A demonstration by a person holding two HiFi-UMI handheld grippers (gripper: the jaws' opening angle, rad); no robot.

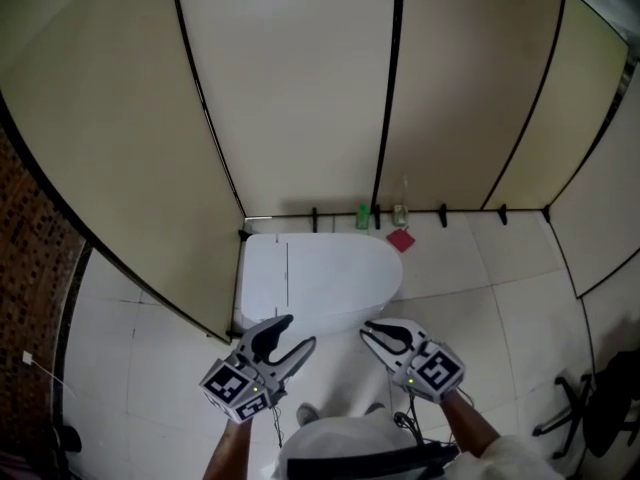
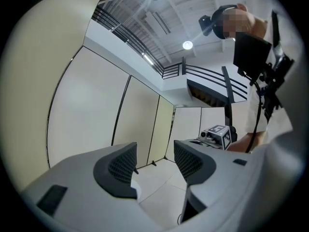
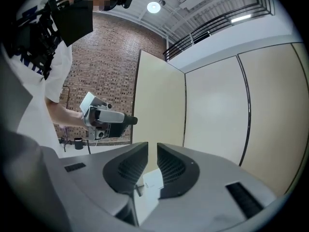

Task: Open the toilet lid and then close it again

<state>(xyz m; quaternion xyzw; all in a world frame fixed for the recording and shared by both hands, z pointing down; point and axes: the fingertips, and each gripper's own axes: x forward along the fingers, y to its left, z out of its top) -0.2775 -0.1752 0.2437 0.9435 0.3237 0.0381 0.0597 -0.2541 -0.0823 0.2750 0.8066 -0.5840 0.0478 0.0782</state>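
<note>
Well, both grippers hang in front of me at about the same height, pointing roughly level, and the toilet (image 1: 320,273) sits below and ahead of them, closer to the left one. Its lid (image 1: 335,268) is down: a smooth, glossy white slab, squared at the back and rounded at the front, lying flat.

The left gripper (image 2: 154,152) is released. Its two grey plastic jaws stand apart, and only floor and wall show in the gap between them. Its pads (image 2: 120,166) are dark, curved and cross-hatched like fine mesh. The right gripper (image 3: 152,152) is clenched, its jaws drawn to a thin slit with nothing pinched between the same meshed pads. A white patch shows low in that slit, beyond the pads; I cannot tell what it is. Each gripper carries a cube (image 1: 228,383) printed with black-and-white square markers.

Past the toilet, farther ahead of the grippers, a small green bottle (image 1: 362,216) and a clear bottle (image 1: 400,211) stand against the wall, with a flat red square (image 1: 400,240) on the floor just before them. The wall is matt beige panels (image 1: 300,88) split by thin black seams. The floor (image 1: 490,308) is large pale tiles with a dull sheen. Off beyond the left gripper runs rough brown brick (image 1: 30,258).
</note>
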